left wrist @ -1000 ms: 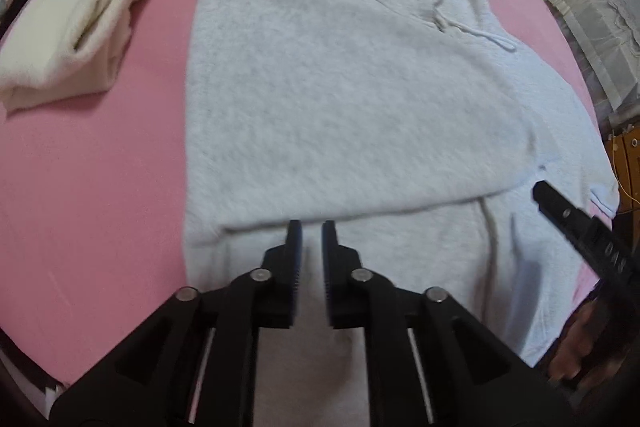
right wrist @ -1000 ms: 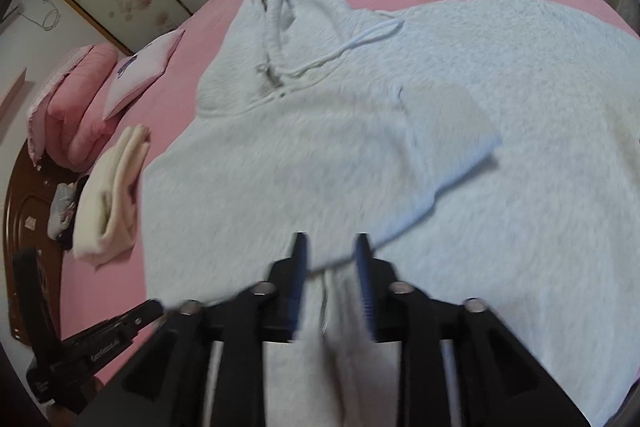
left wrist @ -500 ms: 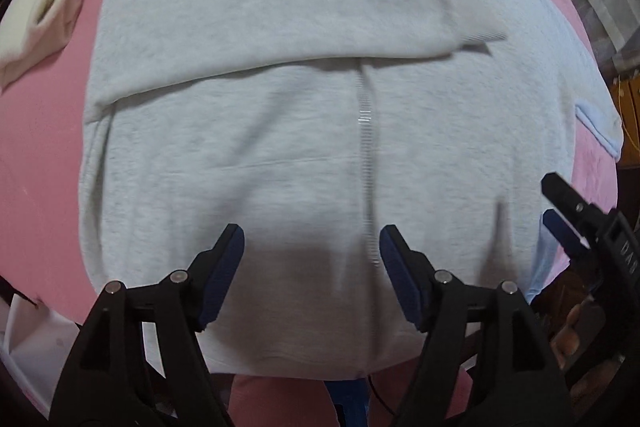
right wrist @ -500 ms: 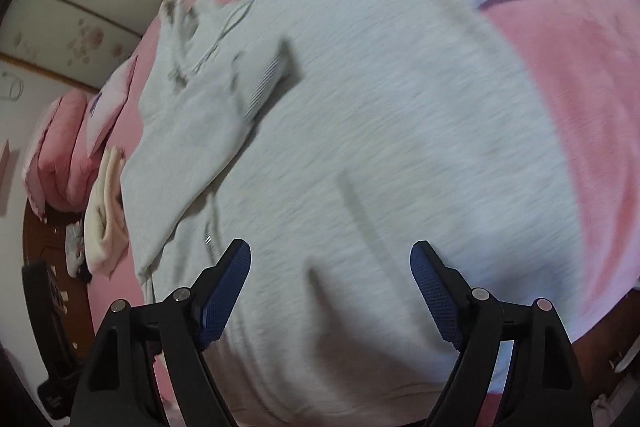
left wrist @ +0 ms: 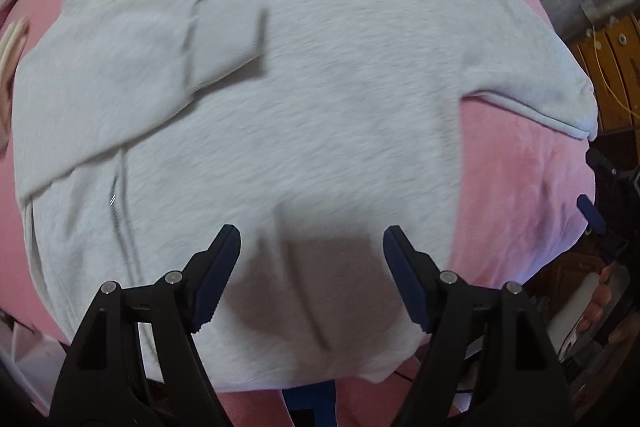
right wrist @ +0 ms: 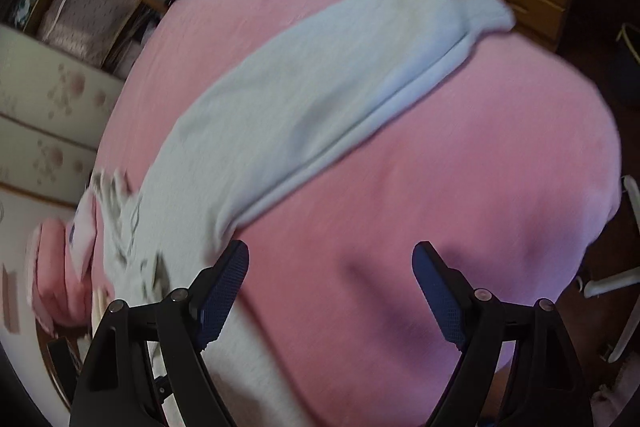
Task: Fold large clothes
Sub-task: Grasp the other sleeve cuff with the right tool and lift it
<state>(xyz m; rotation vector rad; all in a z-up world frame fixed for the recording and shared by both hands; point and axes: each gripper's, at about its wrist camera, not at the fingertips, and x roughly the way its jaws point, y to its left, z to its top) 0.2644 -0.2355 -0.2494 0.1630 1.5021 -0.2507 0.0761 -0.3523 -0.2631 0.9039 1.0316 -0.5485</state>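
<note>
One grey hoodie [left wrist: 320,99] lies flat on the pink bed [right wrist: 460,187], one sleeve [left wrist: 132,75] folded across the chest, the other sleeve [right wrist: 340,79] stretched out sideways; we judge it soft, limp and fairly bulky, best pinched at the cuff [left wrist: 576,107] or hem, where the edge is thicker. Against the frames a second ago, both views have swept sideways from the folded sleeve toward the unfolded one. The left gripper [left wrist: 312,275] and right gripper [right wrist: 330,291] have just been opening; jaws now stand wide apart, empty.
</note>
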